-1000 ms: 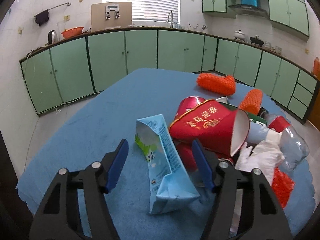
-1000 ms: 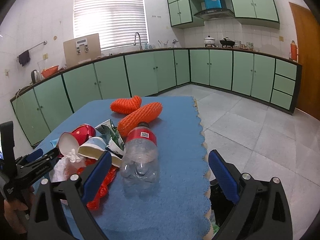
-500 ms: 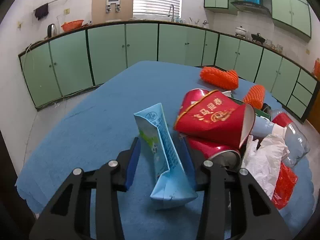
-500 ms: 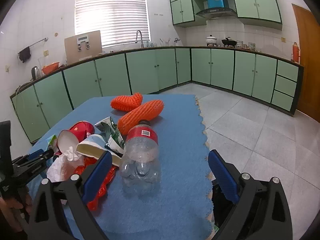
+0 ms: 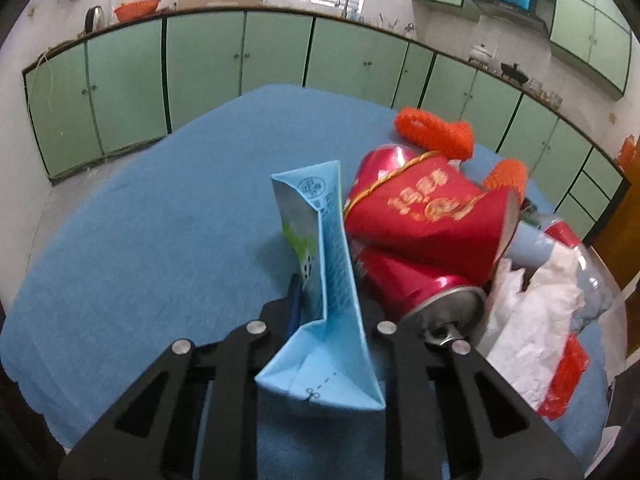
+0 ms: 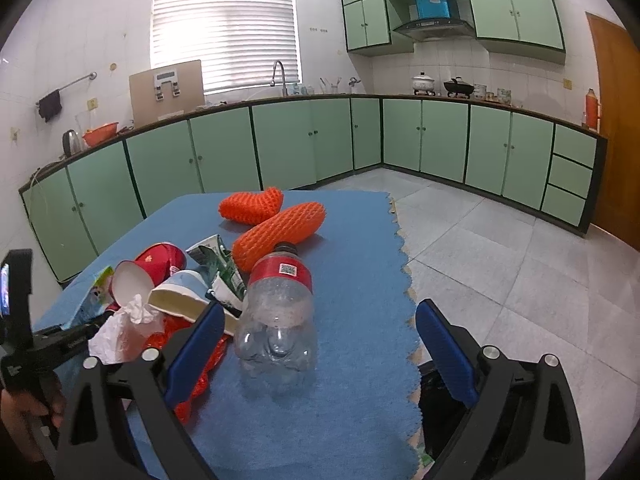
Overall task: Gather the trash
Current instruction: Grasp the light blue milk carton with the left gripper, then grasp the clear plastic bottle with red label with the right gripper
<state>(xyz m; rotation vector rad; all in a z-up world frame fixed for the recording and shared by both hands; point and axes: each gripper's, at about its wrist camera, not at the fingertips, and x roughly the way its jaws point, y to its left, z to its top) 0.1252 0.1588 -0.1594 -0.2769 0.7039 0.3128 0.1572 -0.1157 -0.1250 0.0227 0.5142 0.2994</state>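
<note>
left hand-held gripper (image 5: 326,312) now clenched on milk carton (image 5: 324,264); right hand-held gripper (image 6: 320,356) released

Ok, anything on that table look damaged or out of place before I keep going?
It is all trash, so much is crushed: the blue milk carton in the left gripper is flattened, the red can lies dented on its side, and the plastic bottle lies tipped over. Nothing looks spilled.

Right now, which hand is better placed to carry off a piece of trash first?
Left. The left gripper has its fingers shut on the blue carton. The right gripper is open, with the plastic bottle ungrasped between its fingers.
</note>
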